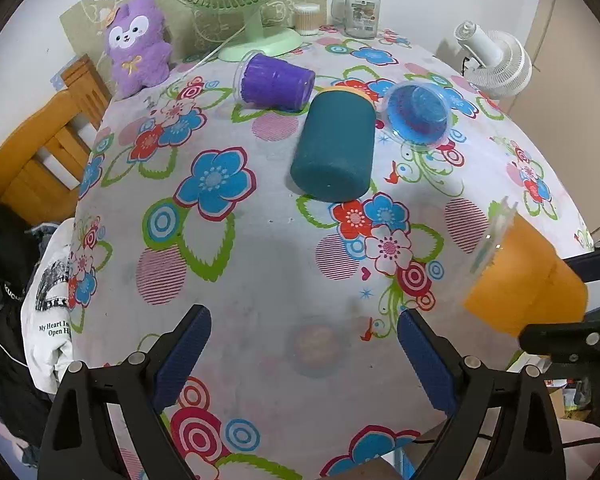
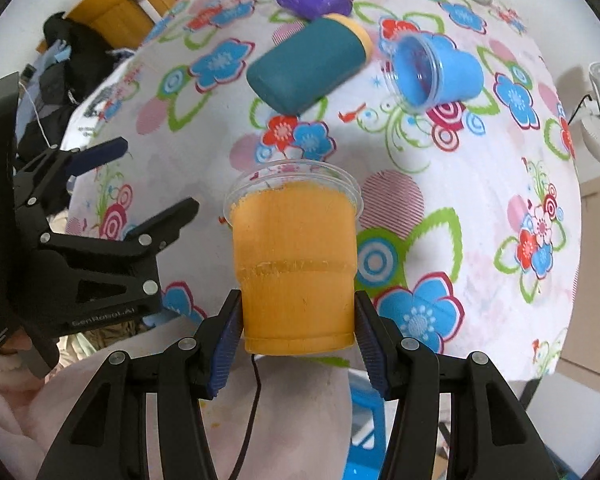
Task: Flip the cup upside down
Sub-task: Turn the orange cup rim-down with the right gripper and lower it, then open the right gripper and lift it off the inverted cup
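Observation:
My right gripper [image 2: 298,316] is shut on the orange cup [image 2: 296,260], holding it by its base with the clear rim pointing away, above the flowered tablecloth [image 2: 480,200]. The same orange cup [image 1: 520,280] shows at the right of the left wrist view, tilted, off the table. My left gripper [image 1: 304,340] is open and empty above the near part of the tablecloth [image 1: 260,260]; it also shows in the right wrist view [image 2: 140,176] at the left.
A teal cup [image 1: 332,146], a purple cup [image 1: 274,82] and a blue cup [image 1: 418,114] lie on their sides at the far middle. A purple plush [image 1: 136,44], green fan [image 1: 240,0], glass jar [image 1: 362,10] and white fan [image 1: 496,60] stand behind. A wooden chair [image 1: 40,152] is left.

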Action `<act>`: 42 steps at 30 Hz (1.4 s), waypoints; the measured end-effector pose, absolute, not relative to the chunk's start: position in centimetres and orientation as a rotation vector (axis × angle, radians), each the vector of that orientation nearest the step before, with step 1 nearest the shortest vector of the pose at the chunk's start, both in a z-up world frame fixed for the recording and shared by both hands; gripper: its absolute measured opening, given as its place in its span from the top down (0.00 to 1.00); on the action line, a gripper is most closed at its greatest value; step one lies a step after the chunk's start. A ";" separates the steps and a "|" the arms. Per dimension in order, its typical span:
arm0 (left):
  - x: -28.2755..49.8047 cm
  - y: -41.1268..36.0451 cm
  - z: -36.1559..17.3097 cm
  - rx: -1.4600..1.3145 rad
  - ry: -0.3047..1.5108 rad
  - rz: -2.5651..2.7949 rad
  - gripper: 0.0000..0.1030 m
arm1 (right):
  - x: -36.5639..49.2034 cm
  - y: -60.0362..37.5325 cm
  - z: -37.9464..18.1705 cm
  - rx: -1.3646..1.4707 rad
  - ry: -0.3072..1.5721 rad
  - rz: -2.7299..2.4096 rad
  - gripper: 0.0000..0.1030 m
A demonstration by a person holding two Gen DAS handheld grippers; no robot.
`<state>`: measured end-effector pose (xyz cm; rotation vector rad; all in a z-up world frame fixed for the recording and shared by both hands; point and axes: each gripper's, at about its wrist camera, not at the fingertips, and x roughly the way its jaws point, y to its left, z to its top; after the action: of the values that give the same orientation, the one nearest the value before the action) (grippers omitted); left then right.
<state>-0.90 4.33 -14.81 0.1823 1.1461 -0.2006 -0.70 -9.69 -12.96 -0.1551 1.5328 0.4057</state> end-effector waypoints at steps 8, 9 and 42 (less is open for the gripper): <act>-0.5 4.8 -15.4 0.171 1.149 -0.192 0.07 | 0.3 -9.2 -13.7 -0.228 1.685 0.402 0.44; -0.4 4.8 -15.5 0.175 1.149 -0.193 0.07 | 0.5 -9.1 -13.8 -0.240 1.704 0.401 0.44; 4.1 6.7 -14.9 0.102 1.165 -0.183 0.07 | 7.0 -6.8 -12.9 -0.264 1.487 0.341 0.24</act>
<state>4.09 6.72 -14.92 0.1016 1.1652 -0.1831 6.96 -6.85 -12.93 -0.2636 1.4870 0.3405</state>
